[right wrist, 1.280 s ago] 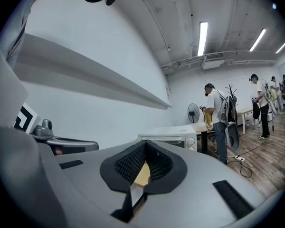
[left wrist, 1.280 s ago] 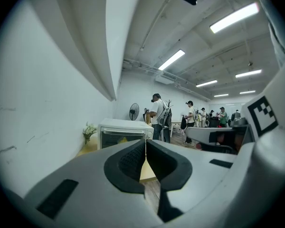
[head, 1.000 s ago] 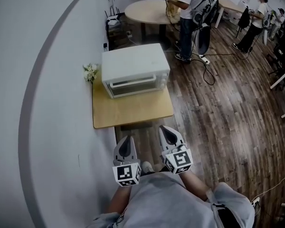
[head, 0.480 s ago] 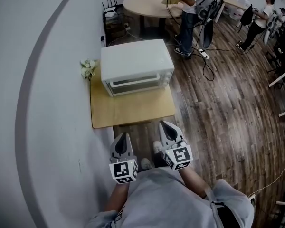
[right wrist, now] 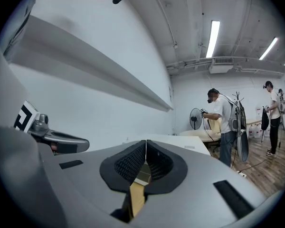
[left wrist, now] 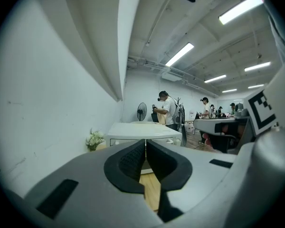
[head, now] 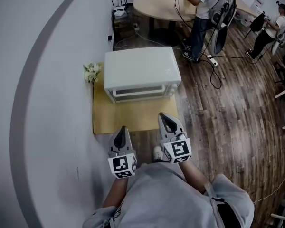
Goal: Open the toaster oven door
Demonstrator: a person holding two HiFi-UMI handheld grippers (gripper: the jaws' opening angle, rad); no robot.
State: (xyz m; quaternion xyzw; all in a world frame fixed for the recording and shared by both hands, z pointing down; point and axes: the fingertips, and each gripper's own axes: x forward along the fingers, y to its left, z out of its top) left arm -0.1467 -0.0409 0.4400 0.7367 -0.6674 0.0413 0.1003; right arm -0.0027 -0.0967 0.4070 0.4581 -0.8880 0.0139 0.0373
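Just left of the toaster oven [head: 141, 72] a small bunch of white flowers [head: 91, 72] stands against the wall; the oven sits at the far end of a low wooden table [head: 103, 120], whose bare near half lies in front of the oven; the left gripper [head: 122, 130] hangs in front of the oven beyond the table's near edge, well apart from it, and its own view shows the left gripper [left wrist: 145, 148] with the dark pads pressed together on nothing; the oven door [head: 138, 92] faces the person and lies flush with the front, so it looks shut, with a pale bar across it that is probably the handle; the right gripper [head: 164, 118] hangs in front of the oven's right corner, a little nearer it than the left, and the right gripper [right wrist: 146, 158] likewise shows pads together and empty; behind and right of the oven, people stand at a round table [head: 156, 6]; the step in hand seems to be the approach, so part one set of jaws before arriving, take the bar at its middle, and draw it outward and down along the hinge's arc rather than straight back; the free gripper could steady the oven's top, since so light a box may slide on the table.
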